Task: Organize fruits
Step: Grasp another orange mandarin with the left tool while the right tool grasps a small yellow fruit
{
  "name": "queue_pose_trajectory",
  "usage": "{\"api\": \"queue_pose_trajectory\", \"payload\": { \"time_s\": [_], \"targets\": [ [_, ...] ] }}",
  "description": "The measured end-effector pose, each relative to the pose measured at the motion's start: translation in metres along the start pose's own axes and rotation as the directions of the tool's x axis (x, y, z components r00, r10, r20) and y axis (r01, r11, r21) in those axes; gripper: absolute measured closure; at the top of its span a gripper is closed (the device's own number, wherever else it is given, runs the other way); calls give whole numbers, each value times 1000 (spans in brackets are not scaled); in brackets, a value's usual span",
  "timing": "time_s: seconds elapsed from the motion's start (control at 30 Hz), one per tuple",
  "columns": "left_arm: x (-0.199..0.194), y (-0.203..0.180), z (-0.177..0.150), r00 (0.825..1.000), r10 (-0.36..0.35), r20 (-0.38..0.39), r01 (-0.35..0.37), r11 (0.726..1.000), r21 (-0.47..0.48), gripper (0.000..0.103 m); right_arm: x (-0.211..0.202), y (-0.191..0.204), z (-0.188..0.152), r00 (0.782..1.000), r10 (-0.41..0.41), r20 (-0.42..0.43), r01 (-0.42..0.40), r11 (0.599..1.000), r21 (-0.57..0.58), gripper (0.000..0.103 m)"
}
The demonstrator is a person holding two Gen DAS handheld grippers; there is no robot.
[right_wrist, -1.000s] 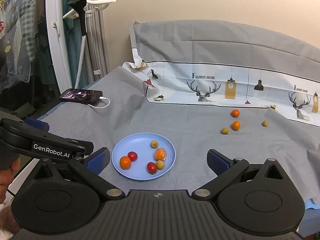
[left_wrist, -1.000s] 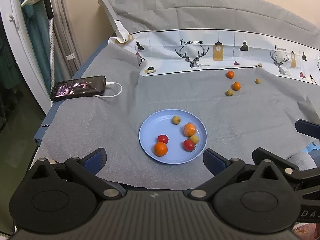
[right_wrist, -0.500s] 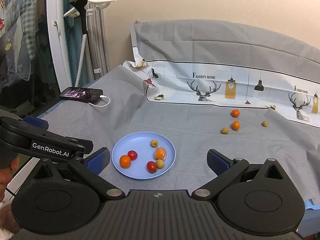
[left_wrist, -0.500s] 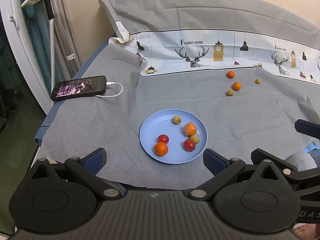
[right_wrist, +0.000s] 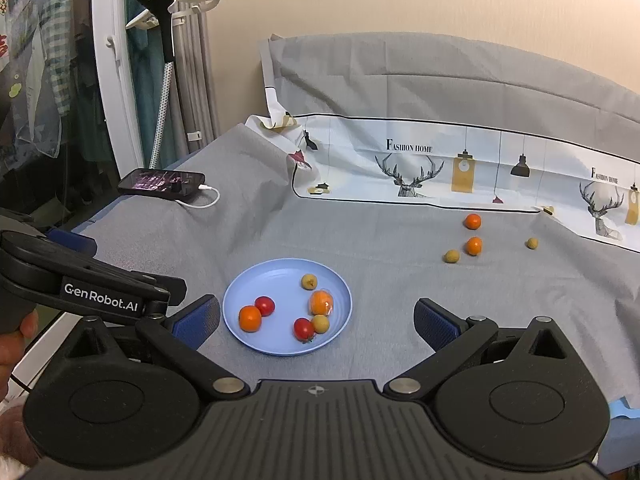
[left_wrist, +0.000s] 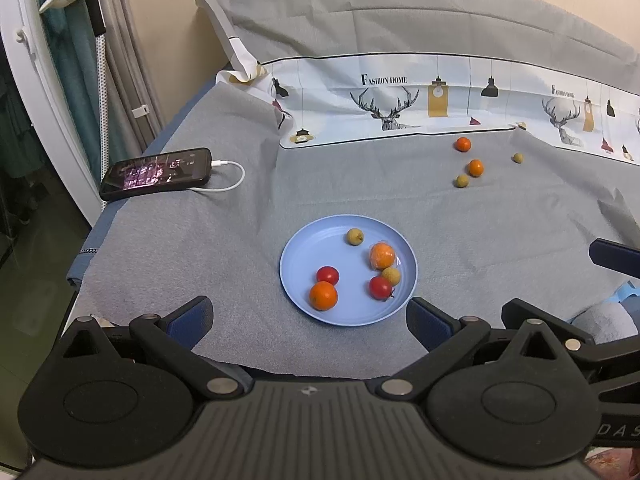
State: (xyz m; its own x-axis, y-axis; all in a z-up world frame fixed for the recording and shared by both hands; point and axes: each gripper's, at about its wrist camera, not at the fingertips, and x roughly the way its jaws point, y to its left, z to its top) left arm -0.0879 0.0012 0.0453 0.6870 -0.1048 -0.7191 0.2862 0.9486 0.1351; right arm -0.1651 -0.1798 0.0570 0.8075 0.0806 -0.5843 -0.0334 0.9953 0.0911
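Note:
A light blue plate lies on the grey cloth and holds two red tomatoes, two oranges, one of them wrapped, and two small tan fruits. Farther back right lie two loose oranges and two tan fruits. My left gripper is open and empty, just short of the plate. My right gripper is open and empty, near the plate's front right.
A phone on a white charging cable lies at the back left. A printed deer cloth runs along the back. The bed's left edge drops off by the phone. A garment steamer stand stands left.
Both grippers have barely shifted; the plate and fruits stay put.

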Motion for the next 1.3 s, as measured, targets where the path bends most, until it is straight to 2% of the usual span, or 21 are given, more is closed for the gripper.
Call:
{"api": "queue_pose_trajectory", "payload": {
  "time_s": [0.17, 0.33, 0.5, 0.67, 0.7, 0.77, 0.87, 0.97, 1.1, 1.2, 1.3],
  "targets": [
    [7, -2, 4, 1000, 2, -15, -2, 1000, 2, 0, 5, -5, 1, 1000, -7, -7, 7, 1000, 9, 1],
    [26, -16, 21, 998, -22, -58, 23, 1000, 17, 0, 11, -29, -1, 998, -58, -3, 58, 997, 55, 1],
    [56, -45, 49, 994, -54, -100, 59, 997, 46, 0, 27, -80, -8, 990, -140, -34, 144, 975, 168, 1],
    [102, -84, 92, 984, -101, -145, 113, 991, 73, 0, 51, -149, -14, 965, -254, -67, 263, 931, 254, 1],
    [113, -93, 101, 983, -109, -148, 122, 989, 84, 0, 51, -149, -14, 965, -254, -67, 263, 931, 254, 1],
    [138, -116, 122, 980, -123, -157, 142, 983, 113, 0, 75, -195, -12, 943, -322, -81, 332, 901, 279, 1],
    [184, -155, 155, 974, -156, -164, 181, 971, 154, 0, 110, -245, -5, 927, -364, -89, 374, 883, 285, 1],
    [243, -201, 185, 958, -211, -195, 248, 950, 190, 0, 159, -296, 4, 918, -386, -91, 395, 876, 276, 1],
    [326, -261, 216, 929, -273, -250, 329, 917, 223, 0, 237, -363, 15, 916, -374, -144, 400, 867, 298, 1],
    [381, -297, 227, 926, -254, -278, 330, 902, 277, 0, 293, -406, 17, 918, -351, -185, 395, 857, 331, 1],
    [423, -318, 232, 921, -234, -313, 331, 892, 309, 0, 337, -429, 15, 916, -340, -211, 395, 858, 329, 1]
  ]
}}
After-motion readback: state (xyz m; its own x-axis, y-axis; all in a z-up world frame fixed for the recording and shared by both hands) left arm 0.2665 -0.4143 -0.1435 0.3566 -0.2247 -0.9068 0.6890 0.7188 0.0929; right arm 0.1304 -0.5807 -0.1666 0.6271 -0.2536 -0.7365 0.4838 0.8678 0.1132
